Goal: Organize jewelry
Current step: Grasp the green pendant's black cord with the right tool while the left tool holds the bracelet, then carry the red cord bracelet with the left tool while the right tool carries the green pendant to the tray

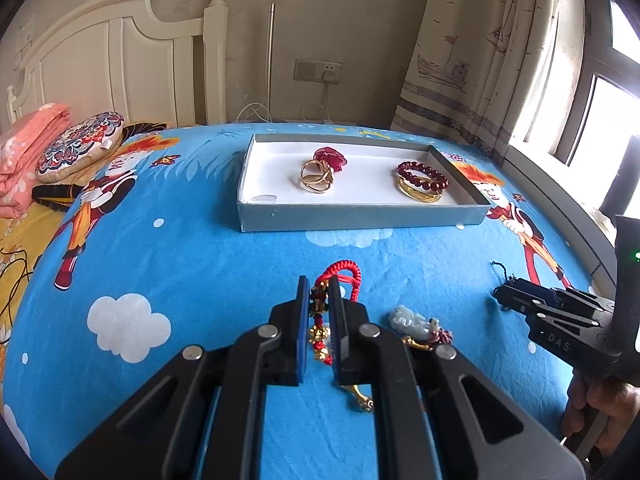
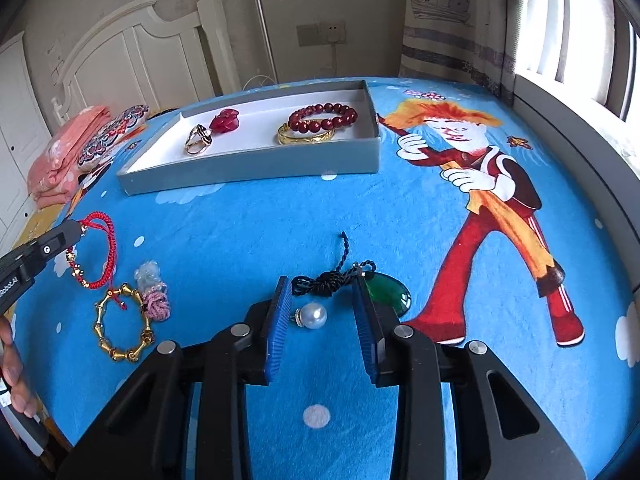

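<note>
My left gripper point(image 1: 319, 286) is shut on a red cord bracelet point(image 1: 345, 274) with gold charms, lifted a little off the blue bedsheet; the right wrist view shows it hanging from the left gripper point(image 2: 74, 228). My right gripper point(image 2: 321, 292) stands open over a pearl ring point(image 2: 314, 315) and the black cord point(image 2: 326, 280) of a green pendant point(image 2: 390, 294). Its pads touch neither. A grey box point(image 1: 360, 216) further back holds a gold ring point(image 1: 316, 176), a red flower piece point(image 1: 329, 157), a dark red bead bracelet point(image 1: 424, 176) and a gold bangle point(image 1: 418, 194).
Loose on the sheet lie a pale jade pendant point(image 1: 404, 318), a pink knot point(image 2: 157, 304) and a gold bamboo-link bracelet point(image 2: 120, 332). Pillows point(image 1: 80, 144) and a white headboard point(image 1: 120, 60) stand at the far left. A window sill point(image 2: 580, 140) runs along the right.
</note>
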Demonstrator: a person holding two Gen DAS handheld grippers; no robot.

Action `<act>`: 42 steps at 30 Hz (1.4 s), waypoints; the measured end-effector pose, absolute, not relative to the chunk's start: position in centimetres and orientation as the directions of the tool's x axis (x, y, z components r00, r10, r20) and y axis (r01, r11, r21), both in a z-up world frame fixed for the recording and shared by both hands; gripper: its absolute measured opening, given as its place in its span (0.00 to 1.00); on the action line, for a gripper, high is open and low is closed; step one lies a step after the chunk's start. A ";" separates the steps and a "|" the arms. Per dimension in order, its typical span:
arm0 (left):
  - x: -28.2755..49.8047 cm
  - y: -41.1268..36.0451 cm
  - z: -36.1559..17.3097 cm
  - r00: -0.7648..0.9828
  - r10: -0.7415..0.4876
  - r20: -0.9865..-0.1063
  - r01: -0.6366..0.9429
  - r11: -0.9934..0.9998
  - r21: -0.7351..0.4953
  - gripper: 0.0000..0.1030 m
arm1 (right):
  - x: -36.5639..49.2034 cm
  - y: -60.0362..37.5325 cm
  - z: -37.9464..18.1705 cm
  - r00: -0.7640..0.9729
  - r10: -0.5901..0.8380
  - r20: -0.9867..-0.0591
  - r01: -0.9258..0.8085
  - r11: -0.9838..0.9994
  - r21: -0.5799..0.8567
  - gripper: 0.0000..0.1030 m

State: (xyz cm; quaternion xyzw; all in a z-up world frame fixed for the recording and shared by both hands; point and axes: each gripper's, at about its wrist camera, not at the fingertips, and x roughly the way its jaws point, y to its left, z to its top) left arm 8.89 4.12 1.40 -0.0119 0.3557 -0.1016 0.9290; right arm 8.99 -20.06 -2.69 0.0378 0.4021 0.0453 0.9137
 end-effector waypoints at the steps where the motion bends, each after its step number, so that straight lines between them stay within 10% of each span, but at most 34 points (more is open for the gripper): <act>1: 8.9 4.1 1.4 0.725 -0.198 -0.659 0.181 0.979 -0.095 0.09 | 9.0 -19.9 -2.7 0.673 0.114 -0.731 -0.057 0.993 0.103 0.30; 15: 8.8 3.8 1.5 0.723 -0.211 -0.657 0.191 0.976 -0.103 0.09 | 10.1 -20.2 -2.5 0.659 0.143 -0.739 -0.067 0.989 0.132 0.10; 42: 8.6 3.3 5.5 0.778 -0.210 -0.592 0.192 0.977 -0.095 0.09 | 8.3 -22.1 4.0 0.805 0.074 -0.588 -0.032 0.996 0.081 0.10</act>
